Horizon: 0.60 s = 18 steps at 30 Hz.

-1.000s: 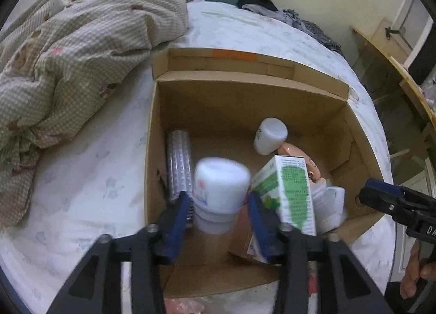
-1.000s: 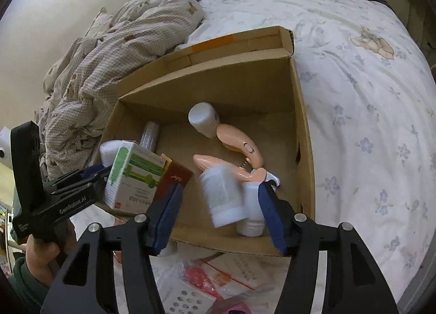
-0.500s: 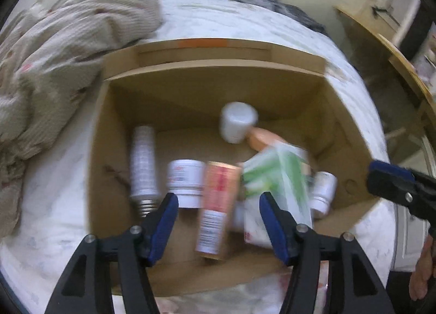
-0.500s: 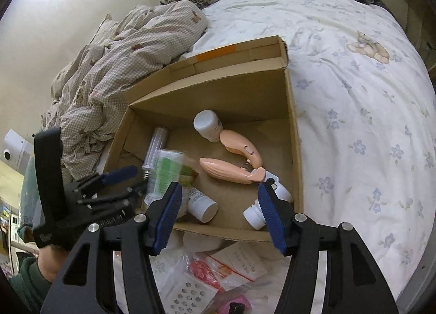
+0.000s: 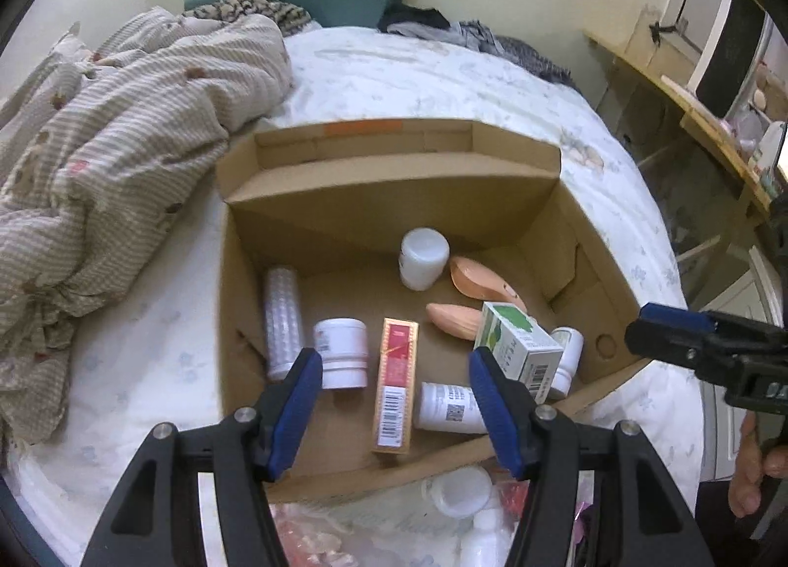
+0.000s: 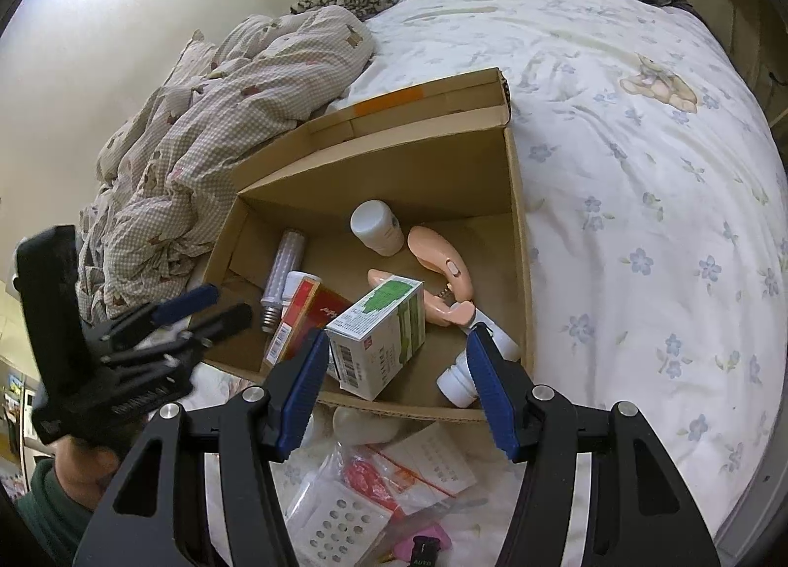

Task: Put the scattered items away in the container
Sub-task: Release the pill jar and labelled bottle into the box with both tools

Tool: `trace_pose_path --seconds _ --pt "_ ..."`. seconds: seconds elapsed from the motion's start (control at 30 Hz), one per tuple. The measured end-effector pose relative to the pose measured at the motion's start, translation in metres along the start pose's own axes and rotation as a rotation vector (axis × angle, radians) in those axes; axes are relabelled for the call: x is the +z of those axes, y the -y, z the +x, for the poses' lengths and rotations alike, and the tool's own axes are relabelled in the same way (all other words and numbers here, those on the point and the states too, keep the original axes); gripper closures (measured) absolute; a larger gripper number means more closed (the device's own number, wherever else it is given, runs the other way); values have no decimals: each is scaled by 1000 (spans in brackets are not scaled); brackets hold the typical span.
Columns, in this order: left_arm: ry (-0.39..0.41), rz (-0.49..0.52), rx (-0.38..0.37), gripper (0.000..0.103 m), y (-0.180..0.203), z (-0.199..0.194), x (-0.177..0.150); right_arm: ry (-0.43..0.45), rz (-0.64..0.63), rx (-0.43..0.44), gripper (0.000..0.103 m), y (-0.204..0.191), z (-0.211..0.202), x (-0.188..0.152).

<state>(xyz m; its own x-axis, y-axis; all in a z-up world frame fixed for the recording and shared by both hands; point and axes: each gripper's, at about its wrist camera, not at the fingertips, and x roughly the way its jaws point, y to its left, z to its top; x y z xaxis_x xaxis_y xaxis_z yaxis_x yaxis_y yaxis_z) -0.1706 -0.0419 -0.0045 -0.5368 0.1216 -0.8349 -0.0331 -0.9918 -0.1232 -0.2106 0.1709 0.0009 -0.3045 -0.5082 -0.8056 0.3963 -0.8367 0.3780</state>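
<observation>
An open cardboard box (image 5: pixel 394 203) (image 6: pixel 517 242) sits on the bed. Inside lie white jars (image 5: pixel 423 257), a white jar with a red label (image 5: pixel 342 350), a red-and-gold carton (image 5: pixel 394 385), a green-and-white carton (image 5: pixel 517 345) (image 6: pixel 379 335), a peach device (image 6: pixel 443 267), an LED bulb (image 5: pixel 281 316) and white bottles (image 6: pixel 458 380). My left gripper (image 5: pixel 396 399) is open and empty above the box's near edge. My right gripper (image 6: pixel 396 385) is open and empty above the near right corner. Loose packets (image 6: pixel 394 478) and a white jar (image 5: pixel 458 488) lie in front of the box.
A crumpled checked quilt (image 5: pixel 113 134) is heaped left of the box. Floral bedsheet (image 6: pixel 640 222) spreads to the right. Clothes (image 5: pixel 443 25) lie at the headboard. A wooden desk (image 5: pixel 689 89) stands beyond the bed's right edge.
My left gripper let go of the white jar, which now stands in the box. My right gripper released its white bottle into the box. Both grippers drew back toward the near edge.
</observation>
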Motion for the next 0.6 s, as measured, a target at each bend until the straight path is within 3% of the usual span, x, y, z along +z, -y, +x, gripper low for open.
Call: trace_pose_path --seconds 0.6 --pt "19 5 2 40 -1 -28 -1 31 -15 23 40 0 -23 -8"
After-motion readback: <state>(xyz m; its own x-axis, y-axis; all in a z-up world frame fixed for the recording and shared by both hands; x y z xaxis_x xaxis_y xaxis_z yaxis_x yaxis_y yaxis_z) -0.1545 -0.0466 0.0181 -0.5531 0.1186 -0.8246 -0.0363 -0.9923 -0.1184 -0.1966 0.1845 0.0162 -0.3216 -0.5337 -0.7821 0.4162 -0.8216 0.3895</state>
